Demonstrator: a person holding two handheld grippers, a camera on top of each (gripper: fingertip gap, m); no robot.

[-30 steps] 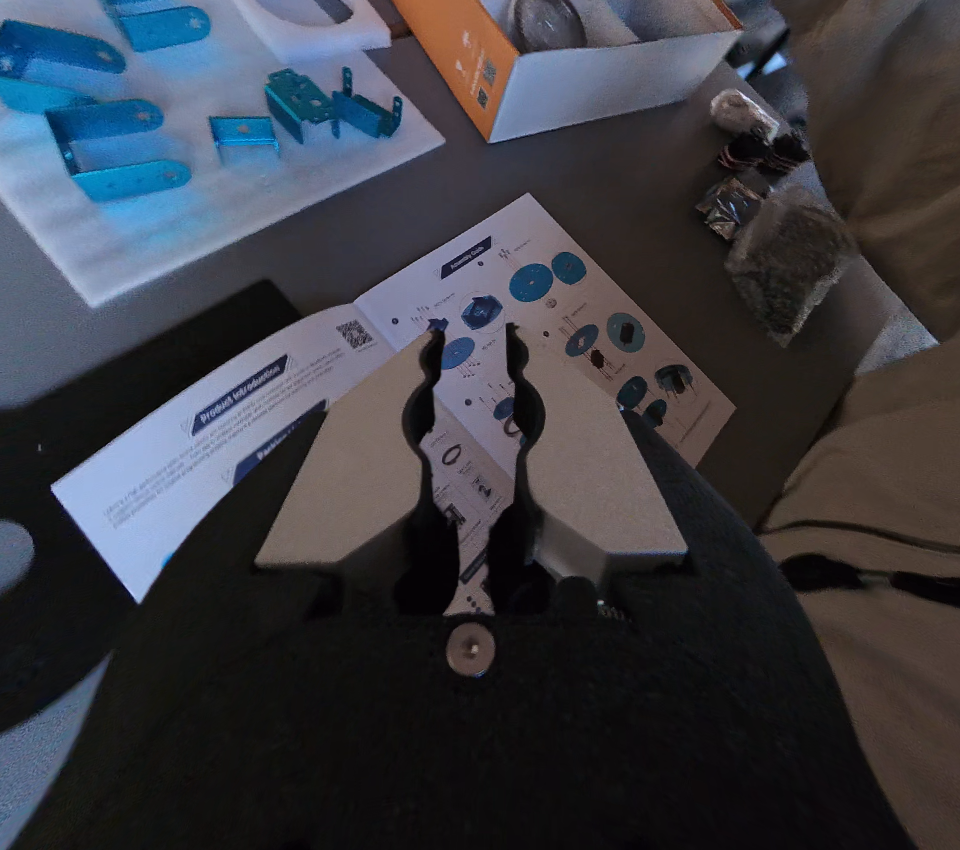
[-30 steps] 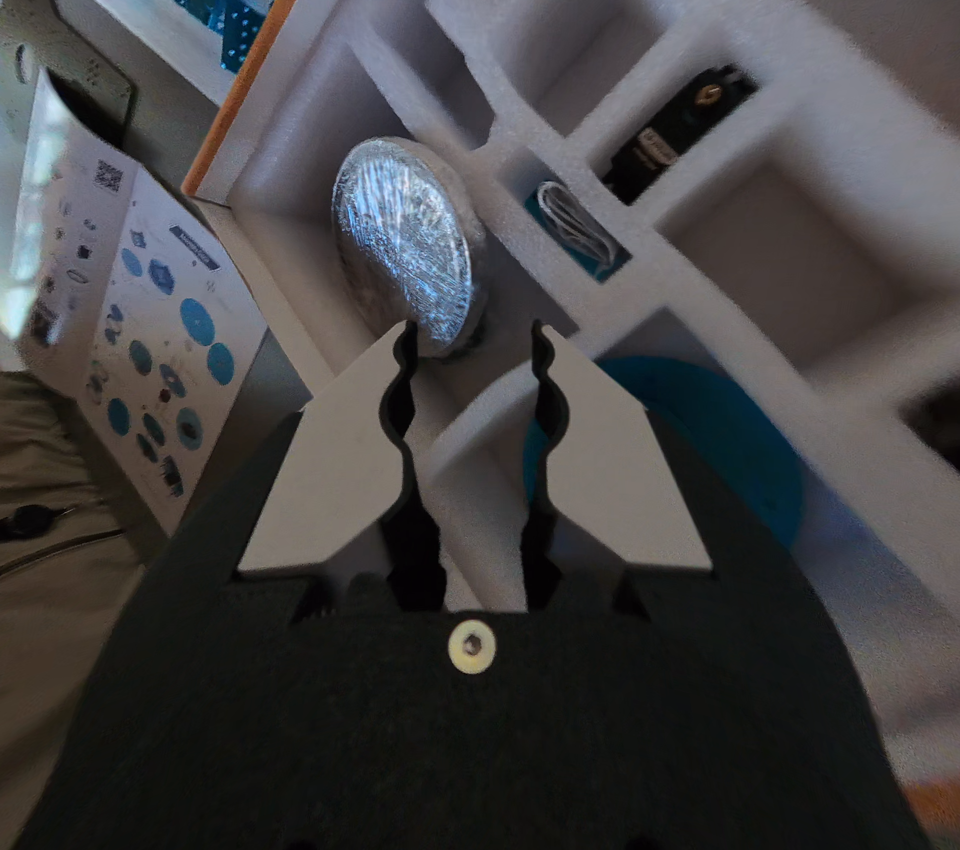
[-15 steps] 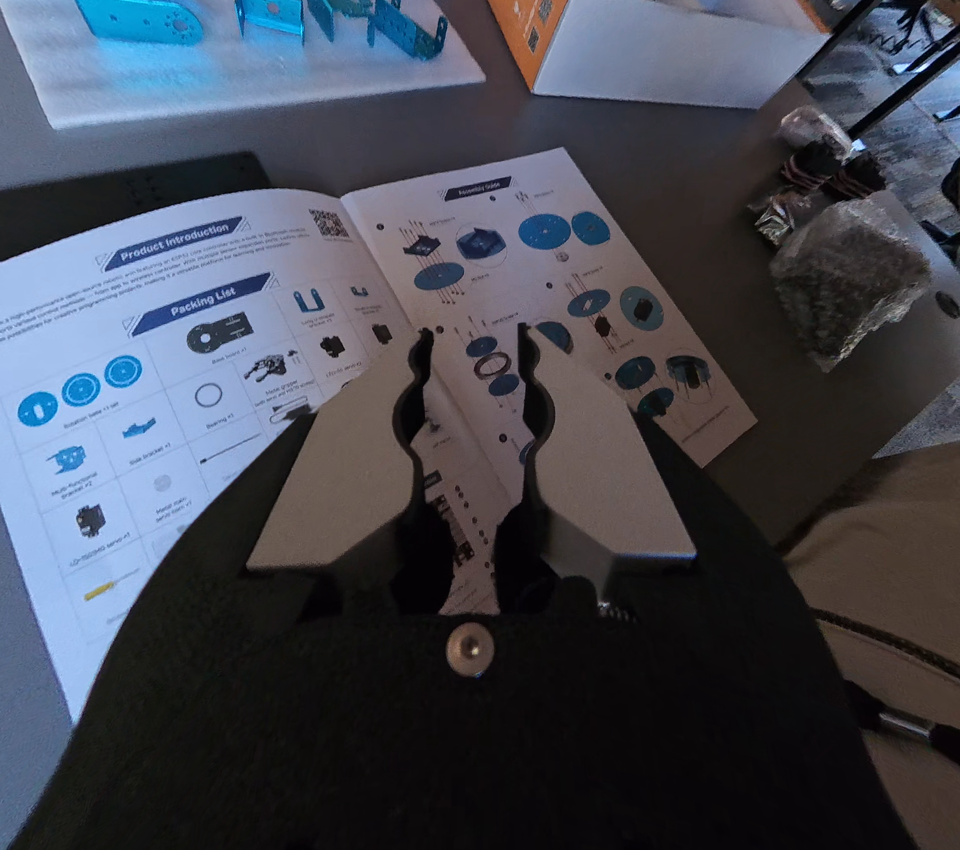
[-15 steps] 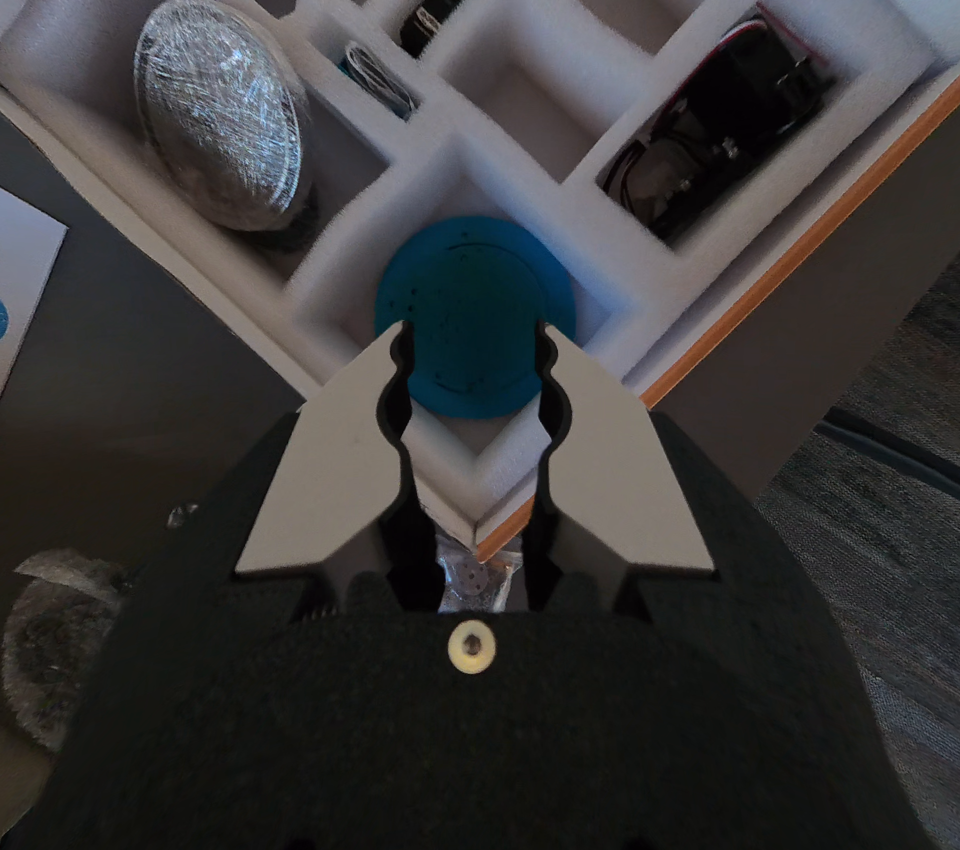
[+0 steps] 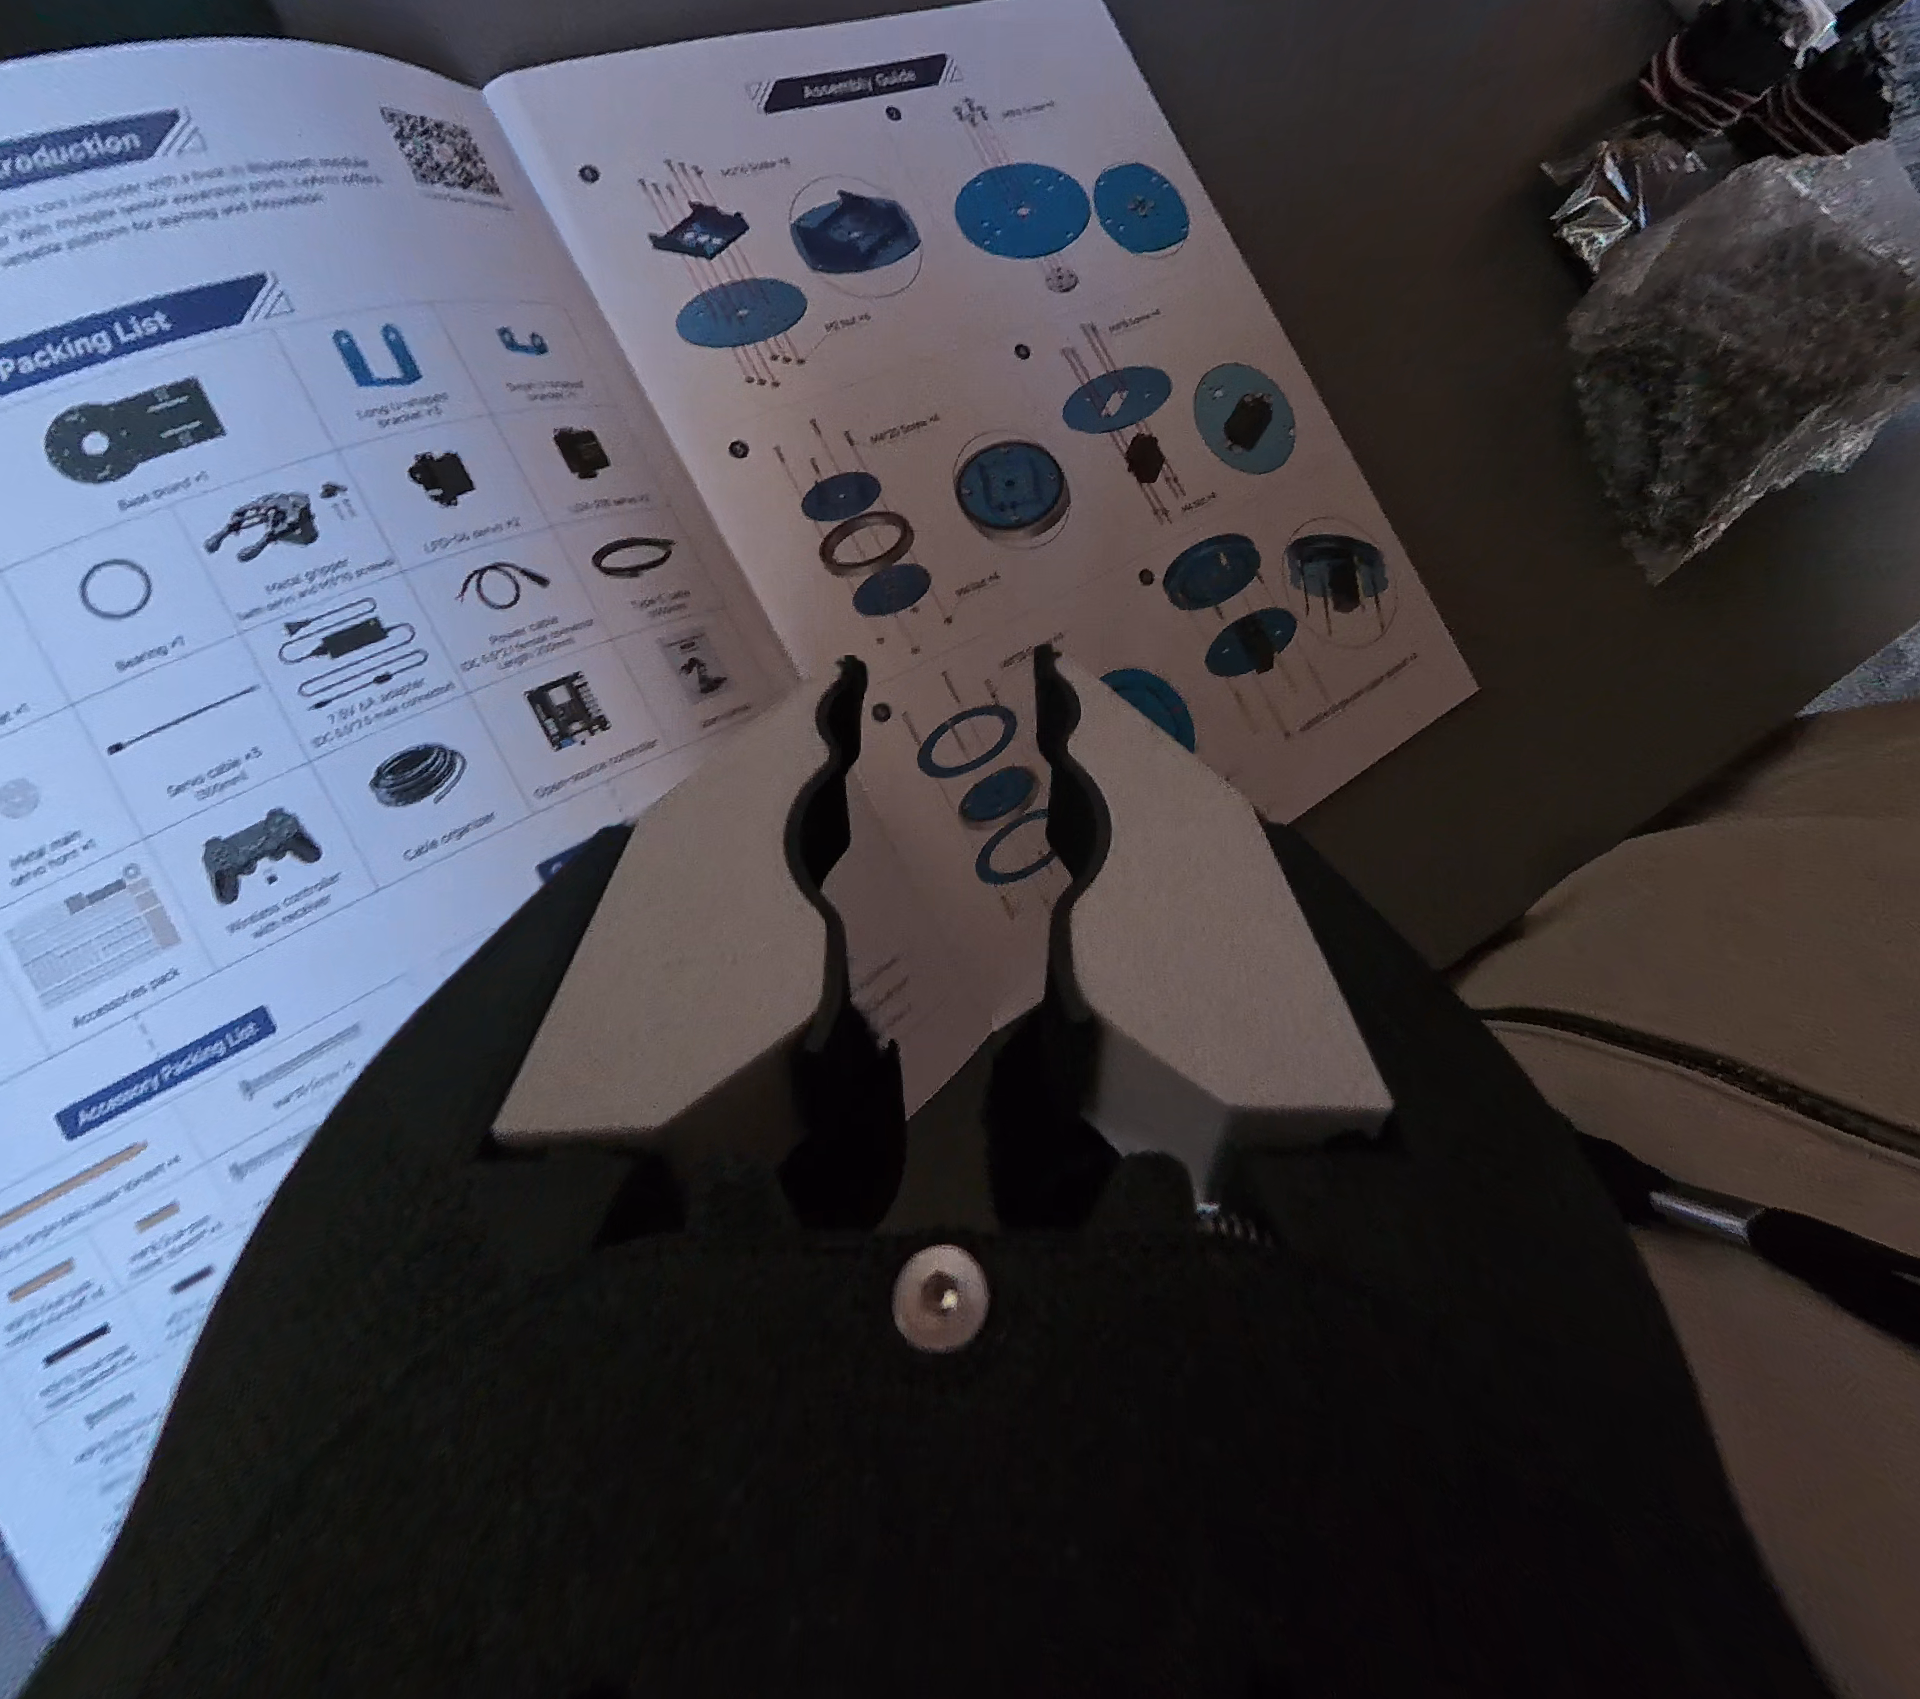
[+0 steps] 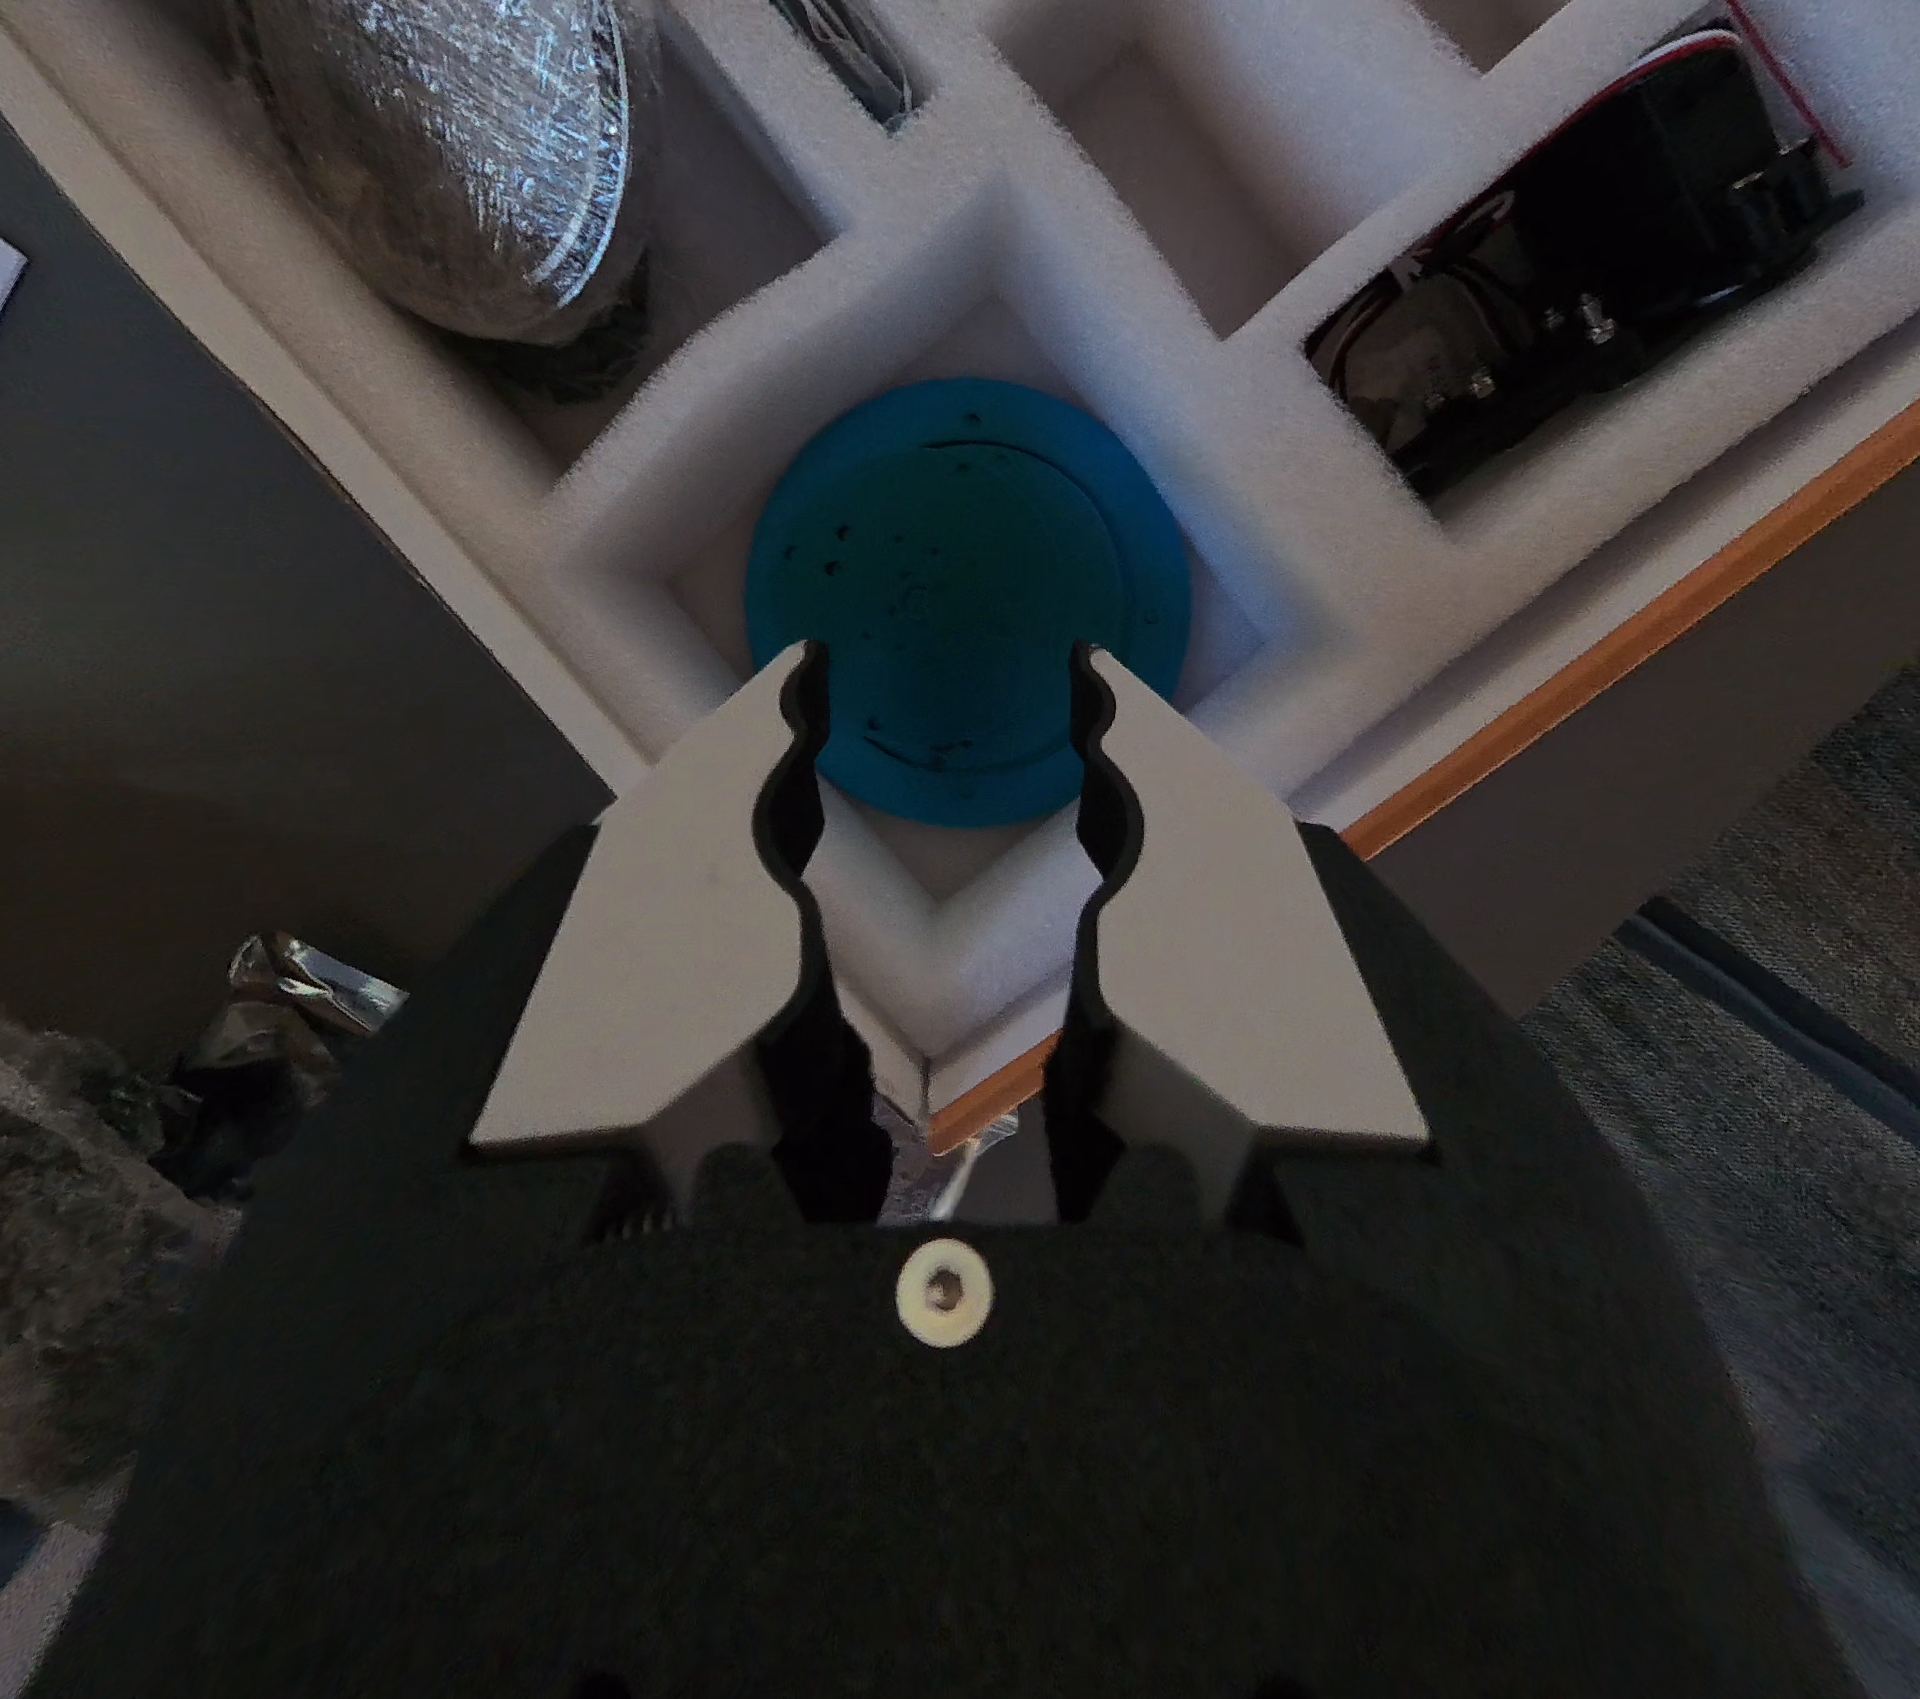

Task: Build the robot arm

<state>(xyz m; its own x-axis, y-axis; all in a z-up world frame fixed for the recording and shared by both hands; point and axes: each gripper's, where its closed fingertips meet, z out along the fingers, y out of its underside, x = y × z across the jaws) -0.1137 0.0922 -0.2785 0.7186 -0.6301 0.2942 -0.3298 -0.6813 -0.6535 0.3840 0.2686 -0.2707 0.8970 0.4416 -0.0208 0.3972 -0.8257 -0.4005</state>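
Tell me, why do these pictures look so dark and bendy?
Left wrist view: dim; the open white instruction booklet curves from wide-angle distortion, its left edge blurred. Right wrist view: the shiny plastic-wrapped round disc glints, the round blue plate sits shadowed, edges soft.

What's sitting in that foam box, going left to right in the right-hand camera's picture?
Shiny wrapped disc → small packet of white cable → blue disc, just beyond the open fingers → black part with red and white wires.
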